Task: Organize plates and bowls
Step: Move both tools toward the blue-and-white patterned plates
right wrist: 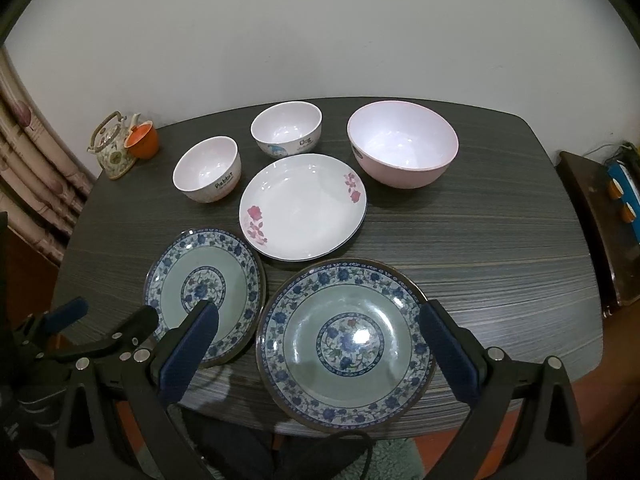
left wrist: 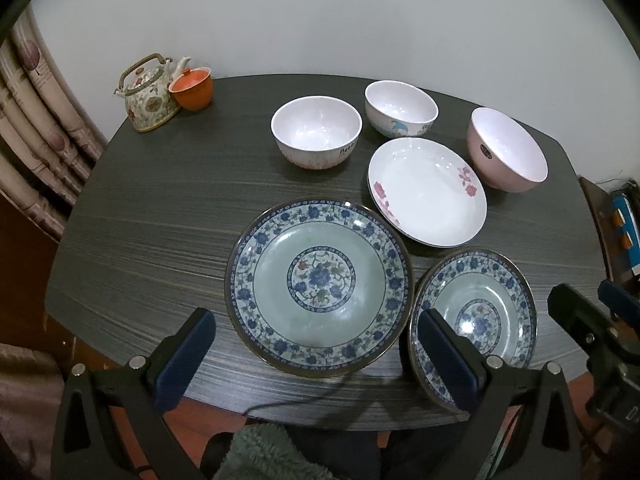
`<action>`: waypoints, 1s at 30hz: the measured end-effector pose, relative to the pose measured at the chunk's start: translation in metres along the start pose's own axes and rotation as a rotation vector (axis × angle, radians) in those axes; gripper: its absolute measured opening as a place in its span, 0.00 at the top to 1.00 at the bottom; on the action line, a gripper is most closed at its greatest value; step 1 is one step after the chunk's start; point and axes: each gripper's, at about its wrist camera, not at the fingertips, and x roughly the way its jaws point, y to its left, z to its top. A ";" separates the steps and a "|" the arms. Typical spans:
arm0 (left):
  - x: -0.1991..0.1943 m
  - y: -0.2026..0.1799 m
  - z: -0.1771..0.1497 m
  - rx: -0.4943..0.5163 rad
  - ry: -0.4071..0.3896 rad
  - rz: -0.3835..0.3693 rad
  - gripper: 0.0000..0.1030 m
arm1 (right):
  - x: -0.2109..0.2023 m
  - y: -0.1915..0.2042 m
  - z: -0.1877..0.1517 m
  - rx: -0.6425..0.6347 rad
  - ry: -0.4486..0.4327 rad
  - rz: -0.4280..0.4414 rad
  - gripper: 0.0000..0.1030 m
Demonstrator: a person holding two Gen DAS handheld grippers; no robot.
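Note:
Two blue-patterned plates sit at the table's near edge. The left plate (left wrist: pixel 318 286) (right wrist: pixel 204 292) lies in front of my open, empty left gripper (left wrist: pixel 316 356), which also shows in the right wrist view (right wrist: pixel 112 312). The right plate (left wrist: pixel 476 320) (right wrist: pixel 346 342) lies between the fingers of my open, empty right gripper (right wrist: pixel 320 352). A white plate with pink flowers (left wrist: pixel 426 192) (right wrist: pixel 304 206) sits behind them. Two small white bowls (left wrist: pixel 316 132) (left wrist: pixel 401 109) and a large pink bowl (left wrist: pixel 506 150) (right wrist: pixel 402 144) stand at the back.
A floral teapot (left wrist: pixel 148 94) and an orange cup (left wrist: pixel 191 88) stand at the dark table's (left wrist: pixel 160 208) far left corner. A curtain (left wrist: pixel 36 132) hangs on the left. A dark shelf (right wrist: pixel 600 220) stands to the right. A white wall is behind.

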 end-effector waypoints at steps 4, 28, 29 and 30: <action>0.002 0.001 -0.001 -0.005 0.014 0.004 0.00 | 0.001 0.002 -0.001 -0.003 0.002 0.001 0.04; 0.002 0.005 -0.003 -0.018 0.029 0.005 0.00 | -0.002 0.009 -0.007 -0.019 -0.002 0.020 0.04; 0.002 0.005 -0.003 -0.019 0.029 0.005 0.00 | -0.003 0.009 -0.007 -0.019 -0.003 0.020 0.04; 0.002 0.006 -0.003 -0.020 0.029 0.003 0.00 | -0.003 0.010 -0.006 -0.021 -0.001 0.021 0.04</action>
